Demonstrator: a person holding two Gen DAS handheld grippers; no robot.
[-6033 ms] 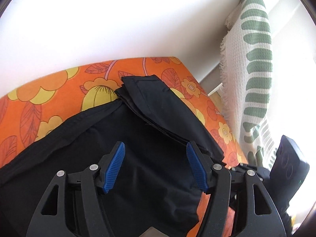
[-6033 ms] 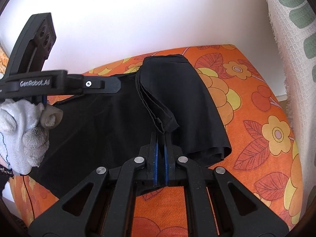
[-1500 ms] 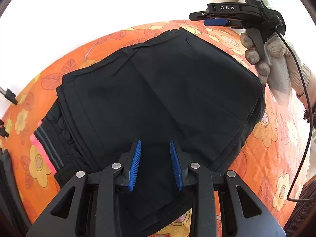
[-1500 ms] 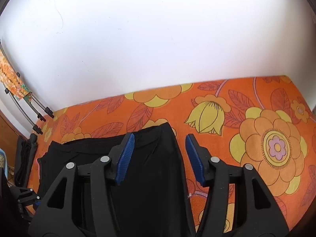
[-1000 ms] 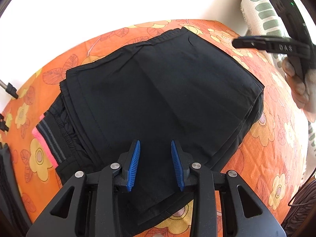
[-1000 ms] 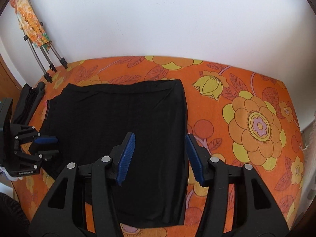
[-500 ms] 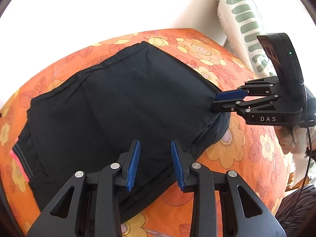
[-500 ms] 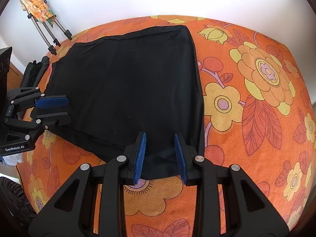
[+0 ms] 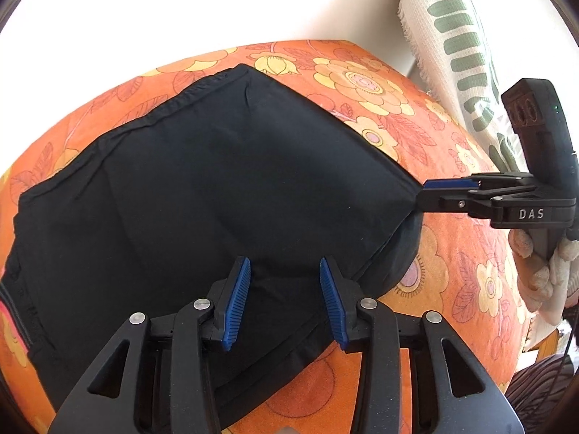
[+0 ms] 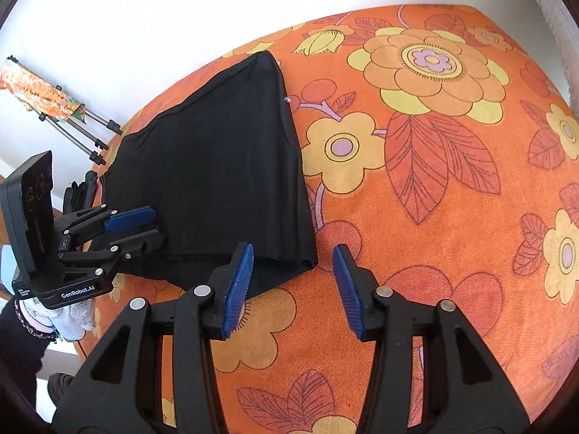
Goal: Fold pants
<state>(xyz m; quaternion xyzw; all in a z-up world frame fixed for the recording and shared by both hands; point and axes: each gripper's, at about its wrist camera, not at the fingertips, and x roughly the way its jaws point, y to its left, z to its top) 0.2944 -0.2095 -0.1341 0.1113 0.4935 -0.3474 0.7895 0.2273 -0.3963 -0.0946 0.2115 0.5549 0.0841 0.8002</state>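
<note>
The black pants (image 9: 224, 188) lie folded into a flat block on the orange flowered cloth (image 9: 452, 289); a pink waistband strip (image 9: 9, 320) shows at their left end. My left gripper (image 9: 284, 302) hovers over the near edge, its jaws opening, with black fabric under the gap and no pad pressing on it. My right gripper (image 10: 293, 287) is also opening, and the pants' near right corner (image 10: 289, 264) sits just ahead of its left pad (image 10: 237, 289). Each gripper appears in the other's view: the right gripper (image 9: 448, 188) at the corner, the left gripper (image 10: 135, 228) at the near edge.
A white cloth with green stripes (image 9: 448, 36) hangs at the right. Tripod legs (image 10: 83, 137) draped with an orange cloth stand at the far left by the white wall. Gloved hands (image 9: 542, 275) hold both grippers. Bare flowered cloth (image 10: 452, 181) spreads right of the pants.
Both pairs of jaws have spread wider. The right gripper has sunk and rolled toward the pants' near right corner. The left gripper has slid along the near edge toward it.
</note>
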